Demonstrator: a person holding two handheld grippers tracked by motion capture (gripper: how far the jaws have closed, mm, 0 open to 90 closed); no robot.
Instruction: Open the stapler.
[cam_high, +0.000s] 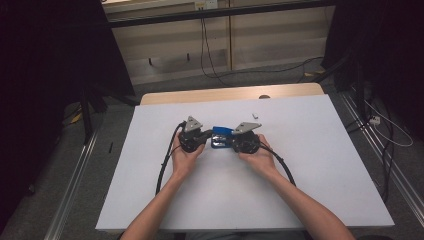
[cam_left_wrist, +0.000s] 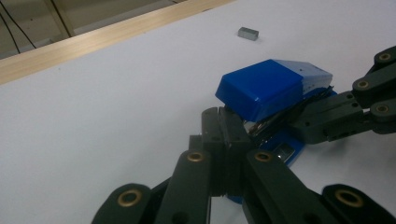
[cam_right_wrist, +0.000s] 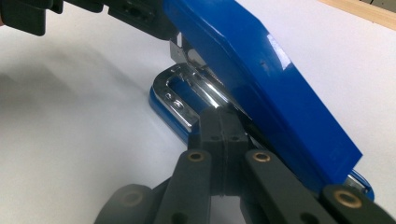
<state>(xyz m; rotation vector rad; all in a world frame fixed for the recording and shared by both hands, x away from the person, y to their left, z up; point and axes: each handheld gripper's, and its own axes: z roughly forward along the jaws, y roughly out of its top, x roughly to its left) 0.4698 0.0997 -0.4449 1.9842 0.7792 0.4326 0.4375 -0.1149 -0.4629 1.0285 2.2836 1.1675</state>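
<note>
while both grippers meet at the blue stapler (cam_high: 220, 137), it is flanked from either end.
stapler sits mid-surface, nearer the far edge, long axis left-right, lid tilted up. left gripper (cam_left_wrist: 223, 140) jaws are pressed together at its left end; right gripper (cam_right_wrist: 223, 140) jaws are pressed together under the lid. both equally near. small grey staple block (cam_left_wrist: 248, 33) lies toward the far edge.

The blue stapler (cam_right_wrist: 261, 70) has a glossy, smooth plastic cover over bright chromed metal; the black gripper jaws look matt with brass-coloured rivets; the white table sheet (cam_high: 310, 165) is matt and smooth, with pale wood (cam_high: 200, 95) edging at twelve o'clock
</note>
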